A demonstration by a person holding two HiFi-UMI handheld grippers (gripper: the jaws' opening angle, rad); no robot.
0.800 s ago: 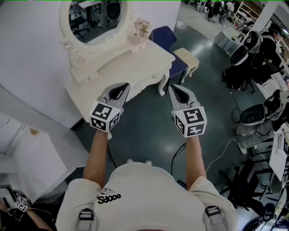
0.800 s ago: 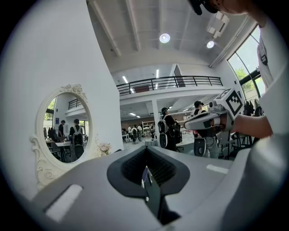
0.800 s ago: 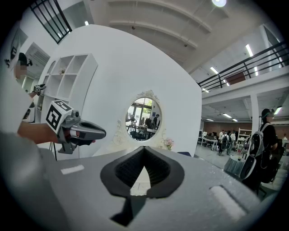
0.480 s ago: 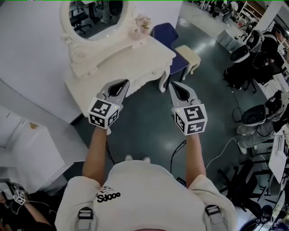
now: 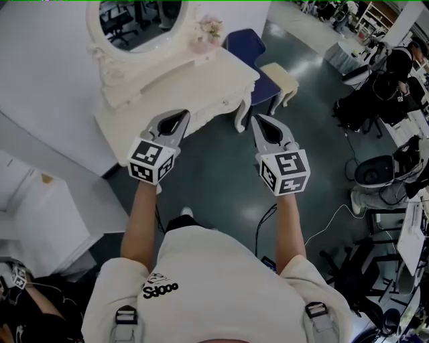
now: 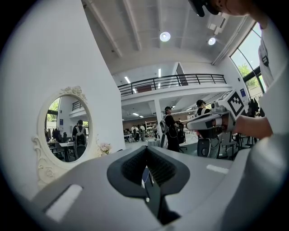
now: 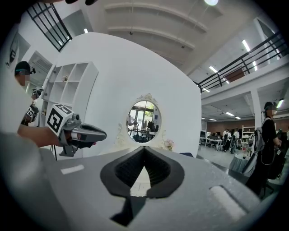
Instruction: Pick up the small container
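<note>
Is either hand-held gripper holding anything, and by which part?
Nothing is held. The left hand-held gripper and right hand-held gripper are both shut on nothing.

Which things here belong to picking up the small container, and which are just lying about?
Job: left tool, right tool, both shut and empty; likely the white dressing table ahead. No small container clearly shows.
Just about: oval mirror, flowers, blue chair, cream stool, office chairs.
</note>
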